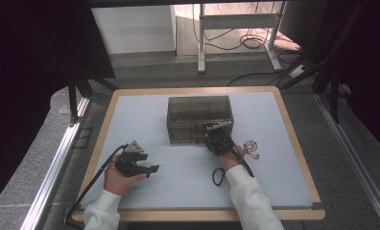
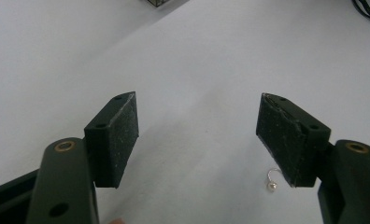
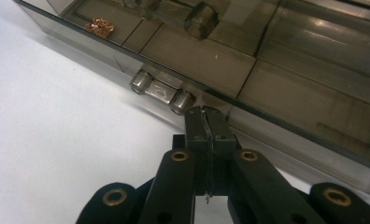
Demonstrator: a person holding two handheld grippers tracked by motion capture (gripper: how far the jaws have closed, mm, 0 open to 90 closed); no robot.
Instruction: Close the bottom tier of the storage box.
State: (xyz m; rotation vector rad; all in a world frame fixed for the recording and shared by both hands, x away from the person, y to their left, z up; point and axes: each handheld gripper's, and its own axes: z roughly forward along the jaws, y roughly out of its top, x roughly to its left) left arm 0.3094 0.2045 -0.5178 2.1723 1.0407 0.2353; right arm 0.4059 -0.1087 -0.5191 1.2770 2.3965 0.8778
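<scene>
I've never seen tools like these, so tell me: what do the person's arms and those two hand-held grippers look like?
Both forearms wear white long sleeves. The left gripper and right gripper are matte black, each with two flat rectangular jaws, brass-ringed pivot holes on the arms and rough dark pads flecked with dust. A grey triangular plate sits on top of the left gripper, and a black cable trails from it.

White sleeves [image 1: 253, 200], black hand-held grippers [image 1: 139, 163]
</scene>
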